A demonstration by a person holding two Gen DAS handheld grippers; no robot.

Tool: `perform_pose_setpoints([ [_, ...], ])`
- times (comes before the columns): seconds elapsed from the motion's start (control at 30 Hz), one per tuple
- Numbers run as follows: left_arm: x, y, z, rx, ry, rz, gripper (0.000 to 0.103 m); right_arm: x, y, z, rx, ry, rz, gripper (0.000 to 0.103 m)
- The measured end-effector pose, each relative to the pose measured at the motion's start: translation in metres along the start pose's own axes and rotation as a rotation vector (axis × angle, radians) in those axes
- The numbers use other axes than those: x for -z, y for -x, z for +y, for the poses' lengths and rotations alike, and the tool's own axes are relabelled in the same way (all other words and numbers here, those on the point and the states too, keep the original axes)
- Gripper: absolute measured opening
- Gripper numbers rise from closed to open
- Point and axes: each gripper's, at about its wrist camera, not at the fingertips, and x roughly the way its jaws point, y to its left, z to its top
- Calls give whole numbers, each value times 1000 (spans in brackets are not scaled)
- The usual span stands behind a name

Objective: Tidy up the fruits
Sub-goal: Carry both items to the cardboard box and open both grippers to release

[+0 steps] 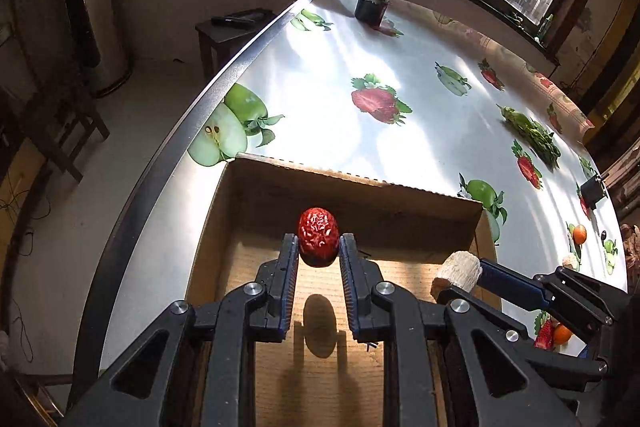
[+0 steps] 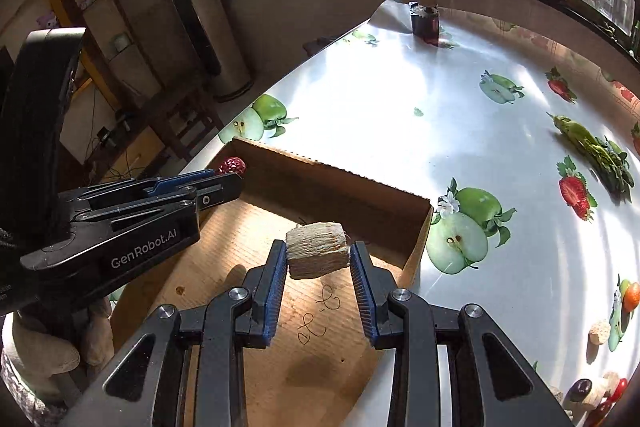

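Observation:
My left gripper (image 1: 319, 241) is shut on a wrinkled red jujube (image 1: 318, 235) and holds it above the floor of a shallow cardboard box (image 1: 360, 183). Its shadow falls on the box floor below. My right gripper (image 2: 318, 253) is shut on a pale fibrous chunk (image 2: 317, 255), also above the box (image 2: 332, 167). The right gripper with its chunk (image 1: 460, 270) shows at the right of the left wrist view. The left gripper with the jujube (image 2: 232, 166) shows at the left of the right wrist view.
The box sits near the left edge of a table under a shiny fruit-print cloth (image 1: 400, 59). A dark jar (image 1: 371, 7) stands at the far corner. Leafy greens (image 2: 596, 151) lie at the right. More pale chunks (image 2: 599, 333) and small fruits (image 2: 580, 389) lie at the near right.

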Motion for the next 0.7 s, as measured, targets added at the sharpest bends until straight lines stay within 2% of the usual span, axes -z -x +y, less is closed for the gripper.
perform_pose_setpoints([
  [0.2, 1, -29, 3, 15, 21, 57, 20, -1, -27, 3, 49, 27, 36, 35],
  [0.3, 1, -33, 4, 20, 31, 60, 21, 1, -33, 5, 81, 39, 35, 35],
  [0.43, 0, -27, 6, 38, 53, 58, 37, 0, -33, 9, 134, 69, 9, 36],
  [0.6, 1, 1, 10, 34, 86, 11, 39, -4, -6, 12, 159, 102, -58, 42],
  [0.7, 11, 25, 3, 43, 94, -39, 48, -1, 25, 1, 147, 63, -110, 48],
])
